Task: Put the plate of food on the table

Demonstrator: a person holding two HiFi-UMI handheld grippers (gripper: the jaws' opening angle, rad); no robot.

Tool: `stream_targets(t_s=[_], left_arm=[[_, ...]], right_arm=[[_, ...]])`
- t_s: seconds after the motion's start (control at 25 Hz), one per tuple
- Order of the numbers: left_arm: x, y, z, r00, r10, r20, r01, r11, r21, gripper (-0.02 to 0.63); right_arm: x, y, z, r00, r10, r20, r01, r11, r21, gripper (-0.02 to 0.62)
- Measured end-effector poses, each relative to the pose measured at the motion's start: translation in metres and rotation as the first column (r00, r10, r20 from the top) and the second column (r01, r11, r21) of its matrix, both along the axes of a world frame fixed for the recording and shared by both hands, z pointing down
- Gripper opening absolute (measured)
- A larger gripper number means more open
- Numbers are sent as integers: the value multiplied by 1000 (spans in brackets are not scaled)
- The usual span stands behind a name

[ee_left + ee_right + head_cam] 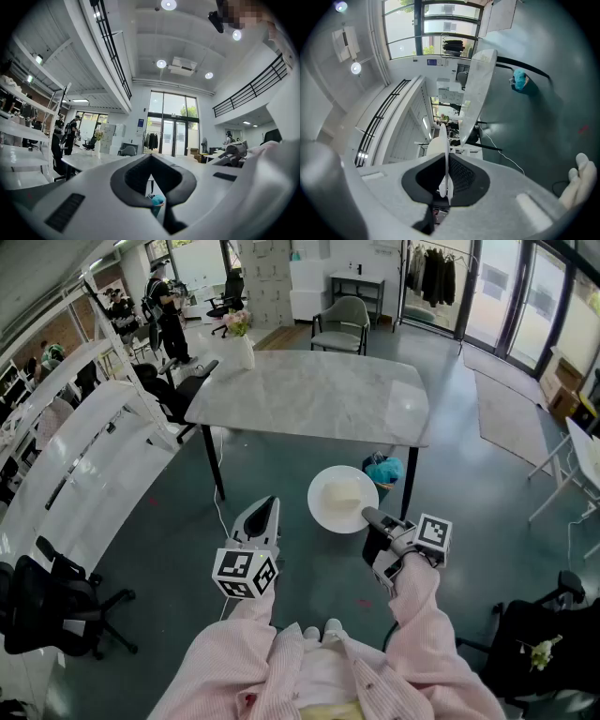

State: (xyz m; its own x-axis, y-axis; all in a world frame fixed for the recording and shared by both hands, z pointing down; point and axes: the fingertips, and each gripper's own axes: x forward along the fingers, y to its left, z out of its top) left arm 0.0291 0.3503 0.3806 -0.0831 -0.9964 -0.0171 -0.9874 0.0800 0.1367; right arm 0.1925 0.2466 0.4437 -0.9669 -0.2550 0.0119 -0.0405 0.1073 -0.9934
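Note:
A round white plate (343,499) with a pale mound of food hangs over the floor just before the near edge of the grey marble table (309,395). My right gripper (367,516) is shut on the plate's near right rim. In the right gripper view the plate (444,154) runs edge-on between the jaws of that gripper (445,183), and the table (480,89) shows as a tilted slab beyond. My left gripper (266,504) is held left of the plate, apart from it. It is shut and holds nothing (151,157).
A teal bag (384,469) lies on the floor by the table's near right leg. A white vase of flowers (242,338) stands on the table's far left corner. A long white counter (84,465) and black office chairs (47,601) line the left. A grey armchair (342,322) sits behind the table.

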Motion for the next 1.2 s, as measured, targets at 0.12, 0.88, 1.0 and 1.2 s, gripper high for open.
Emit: stream_targets(t_s=[0.12,0.88,1.0,1.2], left_arm=[[-2,0,1,1000,-2,-3,2,1000,-3,-3],[20,-44,18,999,-8,-39,7,1000,-21,-3],[13,-50,25,999,-19,-51,17,999,-35,-3],[-1,-75,31,998,-24,-62,21,999,-45,-3]], right_arm=[[0,0,1,1000,9,-2,-9,1000,-8,20],[23,-50,13,1000,10,-27,-10,1000,-17,20],[16,-59,16,1000,4,-23,-4,1000,-27,20],[1,-81,22,1000,-2,-21,1,999,-39,20]])
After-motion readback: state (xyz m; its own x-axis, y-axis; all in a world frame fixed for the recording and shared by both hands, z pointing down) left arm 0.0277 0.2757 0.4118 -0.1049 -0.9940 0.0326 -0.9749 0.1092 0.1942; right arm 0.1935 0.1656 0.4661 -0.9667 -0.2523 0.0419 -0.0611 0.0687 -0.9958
